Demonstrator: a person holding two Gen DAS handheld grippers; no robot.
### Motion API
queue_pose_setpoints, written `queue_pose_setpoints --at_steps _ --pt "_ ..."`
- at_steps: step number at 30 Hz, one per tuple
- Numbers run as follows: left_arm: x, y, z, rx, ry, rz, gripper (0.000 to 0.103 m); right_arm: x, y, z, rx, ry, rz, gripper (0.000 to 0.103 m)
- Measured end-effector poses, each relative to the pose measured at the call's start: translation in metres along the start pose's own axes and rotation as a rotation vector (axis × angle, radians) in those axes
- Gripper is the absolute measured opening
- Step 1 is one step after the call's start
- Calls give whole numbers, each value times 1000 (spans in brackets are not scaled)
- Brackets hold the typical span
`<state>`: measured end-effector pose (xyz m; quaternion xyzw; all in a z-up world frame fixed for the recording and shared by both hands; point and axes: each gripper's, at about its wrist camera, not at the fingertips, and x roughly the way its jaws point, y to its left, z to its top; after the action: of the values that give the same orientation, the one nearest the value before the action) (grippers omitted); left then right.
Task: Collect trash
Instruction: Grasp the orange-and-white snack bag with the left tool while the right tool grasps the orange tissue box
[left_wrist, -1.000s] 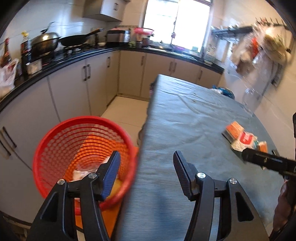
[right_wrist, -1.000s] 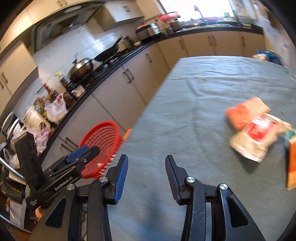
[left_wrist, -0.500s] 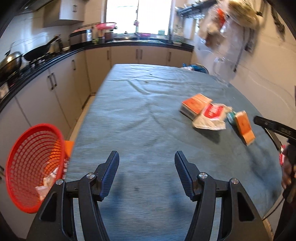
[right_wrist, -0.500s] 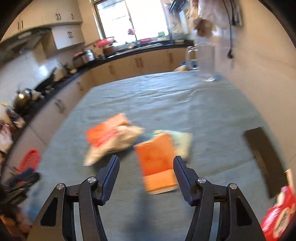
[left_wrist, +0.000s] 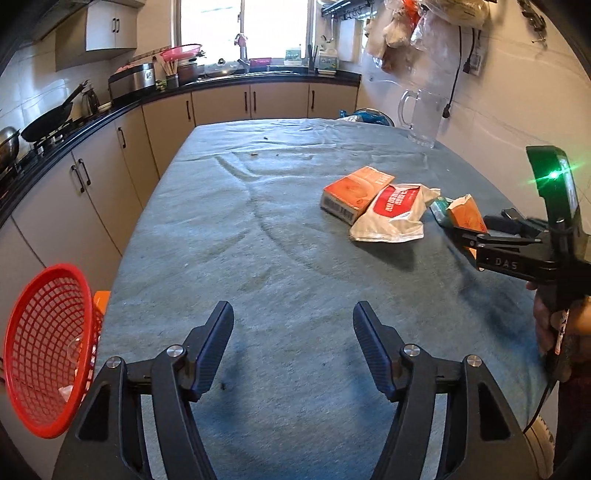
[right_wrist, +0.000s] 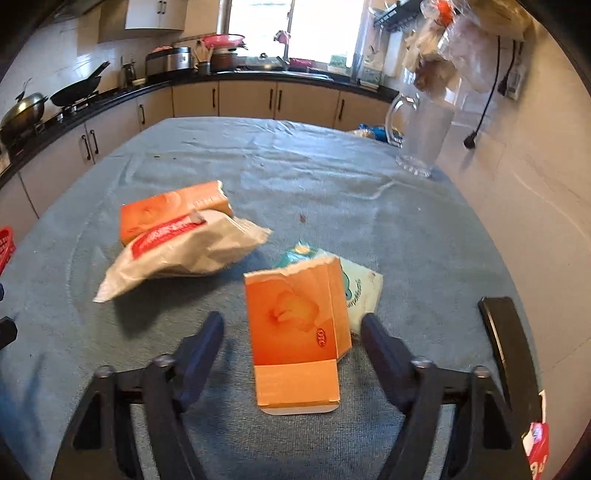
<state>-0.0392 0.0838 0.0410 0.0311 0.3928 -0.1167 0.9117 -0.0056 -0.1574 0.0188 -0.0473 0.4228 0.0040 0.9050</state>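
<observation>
Torn orange box (right_wrist: 295, 332) is framed between the spread fingers of the R gripper (right_wrist: 291, 325), untouched, on the grey-clothed table (right_wrist: 332, 184). L gripper (left_wrist: 293, 321) is held agape; red basket (left_wrist: 44, 350) is seen off the table's L edge.

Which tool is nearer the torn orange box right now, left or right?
Right. The right tool is open with the torn orange box lying between its fingers. The left tool is open over bare tablecloth, well short of the box and nearer the red basket.
</observation>
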Motion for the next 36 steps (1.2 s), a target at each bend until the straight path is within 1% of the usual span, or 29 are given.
queue_pose_setpoints --at_steps 5,8,11,15,17,18,20,21,24,26,29,31,33,36 --pt "6 -20 15 31 5 -34 76 -12 -17 -5 75 -34 63 55" --pt "12 -35 25 61 0 -39 77 -25 -34 -10 145 -88 103 55" --pt "23 -60 41 121 -6 -44 77 -29 -53 -15 222 -134 140 55" --pt "42 -92 55 235 -27 -10 77 -25 -73 -21 317 -158 208 55" --pt "56 -106 61 293 -25 34 77 -24 -79 -23 343 -167 237 55" --pt "60 -110 64 307 -19 43 76 -25 -80 -23 354 -174 252 55" --pt "71 -120 68 341 -12 52 71 -24 -82 -23 361 -179 268 55" --pt "78 -125 71 365 -2 68 70 -23 -83 -24 366 -177 279 55" --pt "93 -137 74 406 15 101 62 -21 -85 -25 380 -171 299 56" --pt "105 -143 77 421 40 119 49 -19 -86 -25 388 -162 312 56" --pt "123 -144 82 407 63 149 48 -18 -86 -25 387 -159 323 56" --pt "132 -142 86 393 71 144 51 -17 -85 -26 389 -155 330 56" --pt "136 -142 89 382 71 146 51 -16 -86 -26 390 -153 335 56" --pt "141 -140 95 349 74 125 48 -16 -84 -25 387 -153 333 56"
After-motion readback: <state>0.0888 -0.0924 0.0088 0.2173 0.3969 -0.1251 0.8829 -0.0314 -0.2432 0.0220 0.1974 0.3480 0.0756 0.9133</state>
